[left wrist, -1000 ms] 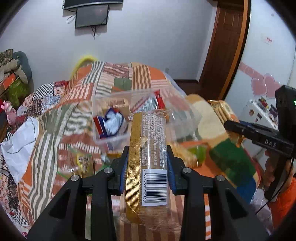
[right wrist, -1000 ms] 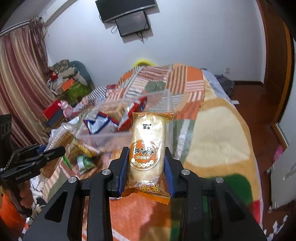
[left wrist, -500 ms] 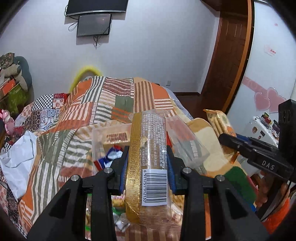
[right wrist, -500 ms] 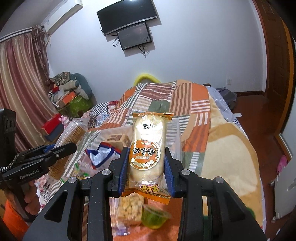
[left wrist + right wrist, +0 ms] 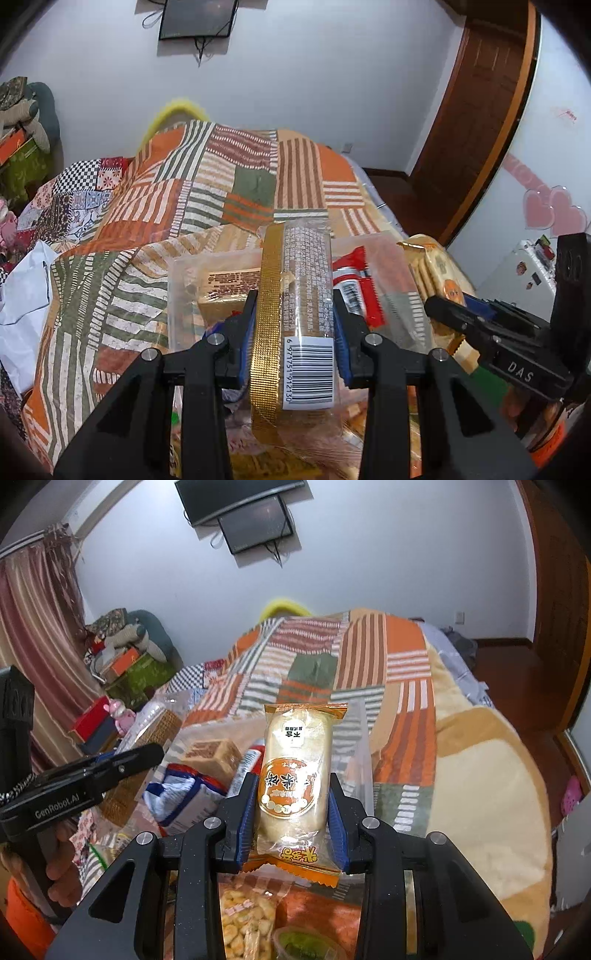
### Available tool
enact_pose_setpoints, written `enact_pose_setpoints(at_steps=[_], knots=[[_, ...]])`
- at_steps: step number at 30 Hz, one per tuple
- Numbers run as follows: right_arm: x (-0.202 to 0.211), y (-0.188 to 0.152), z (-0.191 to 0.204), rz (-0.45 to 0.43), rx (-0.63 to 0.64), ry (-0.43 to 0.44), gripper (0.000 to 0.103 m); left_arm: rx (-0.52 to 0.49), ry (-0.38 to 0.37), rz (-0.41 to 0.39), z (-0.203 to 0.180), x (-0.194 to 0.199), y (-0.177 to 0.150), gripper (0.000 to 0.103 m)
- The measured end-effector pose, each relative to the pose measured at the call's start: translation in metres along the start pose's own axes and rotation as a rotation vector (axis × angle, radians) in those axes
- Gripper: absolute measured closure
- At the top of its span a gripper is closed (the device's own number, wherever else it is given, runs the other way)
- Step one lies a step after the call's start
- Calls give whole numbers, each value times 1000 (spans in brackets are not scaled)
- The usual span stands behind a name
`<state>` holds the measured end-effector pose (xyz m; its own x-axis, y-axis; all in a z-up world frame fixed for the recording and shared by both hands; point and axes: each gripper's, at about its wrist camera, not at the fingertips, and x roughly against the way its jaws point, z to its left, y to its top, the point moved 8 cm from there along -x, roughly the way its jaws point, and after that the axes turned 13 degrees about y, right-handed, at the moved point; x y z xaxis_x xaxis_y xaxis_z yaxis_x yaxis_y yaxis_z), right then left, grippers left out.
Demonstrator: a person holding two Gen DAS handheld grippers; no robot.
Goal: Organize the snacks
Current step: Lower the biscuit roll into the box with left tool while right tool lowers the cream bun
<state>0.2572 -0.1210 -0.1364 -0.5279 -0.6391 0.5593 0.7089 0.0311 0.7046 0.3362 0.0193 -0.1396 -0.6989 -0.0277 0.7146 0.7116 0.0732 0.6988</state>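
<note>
1. Carrying a gold-edged cracker sleeve (image 5: 295, 314) in the left gripper (image 5: 295, 332), jaws clamped on its lower half, barcode end toward the camera, far end over the clear plastic bin (image 5: 184, 280) on the bed (image 5: 155, 206). Risk: brittle contents cracking under the squeeze, or the smooth film sliding out while tilted downward.
2. Sitting in the bin already: a tan box (image 5: 229, 284) and a red-and-white packet (image 5: 354, 284). Risk: a long sleeve dropped across them bridging the rim and tipping out onto the soft quilt.
3. Holding a rice-cake packet (image 5: 295, 775) in the right gripper (image 5: 295, 812), jaws clamped on its middle, close beside the left tool. Risk: the two grippers knocking together over one bin; better released one at a time.
4. Lying below the right gripper, outside the bin: a bag of puffed snacks (image 5: 243, 919) and a green jelly cup (image 5: 306, 941). Risk: getting crushed or pushed off if either hand dips low.
</note>
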Motion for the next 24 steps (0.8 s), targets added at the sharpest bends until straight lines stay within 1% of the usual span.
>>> enact_pose_setpoints(at_steps=[4,9,13,16,19,24], knots=[[-11,-4,-6,29,-11,-13,71,-8,9,34,-2,-16,-2,68],[-20,-5,-12,59,-3,-32,71,-40,20,82,-11,-31,-13,67],[-25,-8,-13,85,-7,-37,71,-46,29,99,-14,-36,-18,67],[-22,-10,-13,90,1,-48,71,-39,27,81,-13,-32,-15,67],[-19,-11,-13,98,0,-45,69,-52,29,55,-13,-22,-11,67],[-6,-11,-7,78,6,-42,59,-60,36,22,-8,0,-11,65]])
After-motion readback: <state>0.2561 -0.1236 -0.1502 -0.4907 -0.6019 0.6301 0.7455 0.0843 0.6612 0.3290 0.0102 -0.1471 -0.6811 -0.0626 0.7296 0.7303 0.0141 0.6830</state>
